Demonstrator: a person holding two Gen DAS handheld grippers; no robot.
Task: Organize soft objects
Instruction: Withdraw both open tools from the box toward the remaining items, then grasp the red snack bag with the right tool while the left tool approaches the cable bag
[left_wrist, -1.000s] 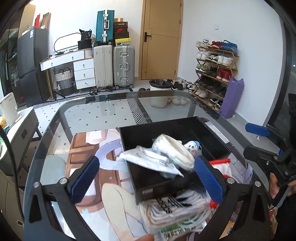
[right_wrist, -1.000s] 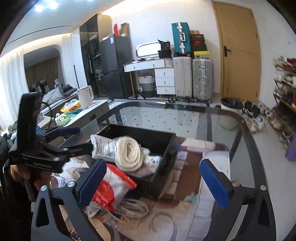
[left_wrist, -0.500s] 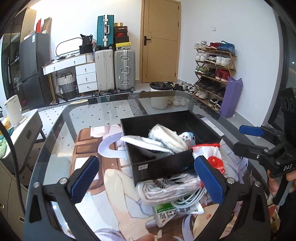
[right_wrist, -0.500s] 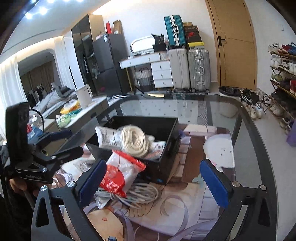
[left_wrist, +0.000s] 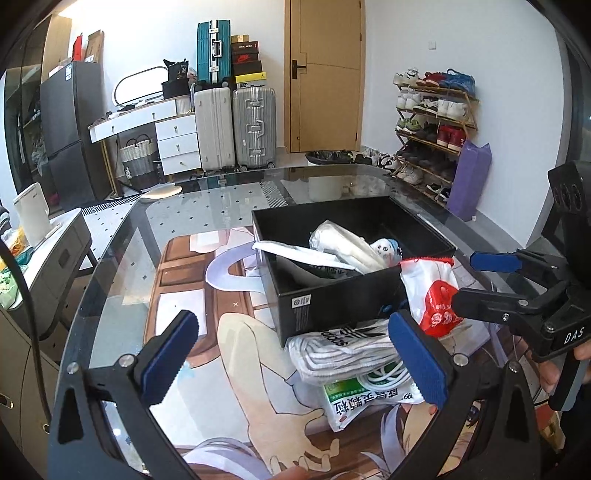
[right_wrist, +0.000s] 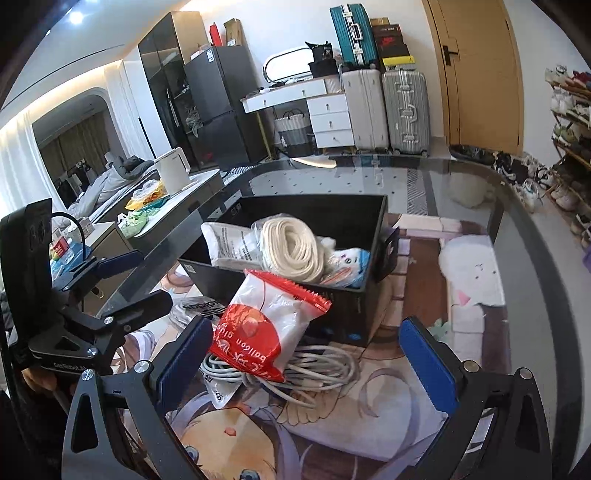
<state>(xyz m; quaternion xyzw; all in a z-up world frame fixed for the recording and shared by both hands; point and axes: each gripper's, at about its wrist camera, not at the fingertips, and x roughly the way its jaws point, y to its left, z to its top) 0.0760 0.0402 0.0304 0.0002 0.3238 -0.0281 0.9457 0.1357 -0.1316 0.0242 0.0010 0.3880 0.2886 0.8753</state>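
Both grippers had drawn back from the black box (left_wrist: 325, 302), jaws wide and empty: left gripper (left_wrist: 295, 365), right gripper (right_wrist: 314, 354). Nearest lay a cable coil (right_wrist: 317, 369) under a red-and-white packet (right_wrist: 269, 328); beyond, rope (right_wrist: 291, 247) sat inside the box.

The right tool (right_wrist: 306, 354) stands with its blue-padded jaws spread wide, empty, above a red-and-white plastic packet (right_wrist: 269, 325) leaning against the black rectangular box (right_wrist: 376, 229). Inside the box lie a coil of cream rope (right_wrist: 291, 247) and a white printed pouch (right_wrist: 229, 240). A loose bundle of grey-white cable (right_wrist: 317, 373) sprawls on the glass surface (right_wrist: 535, 280) under the packet. The left tool (right_wrist: 133, 280) hovers off to the side, jaws parted.
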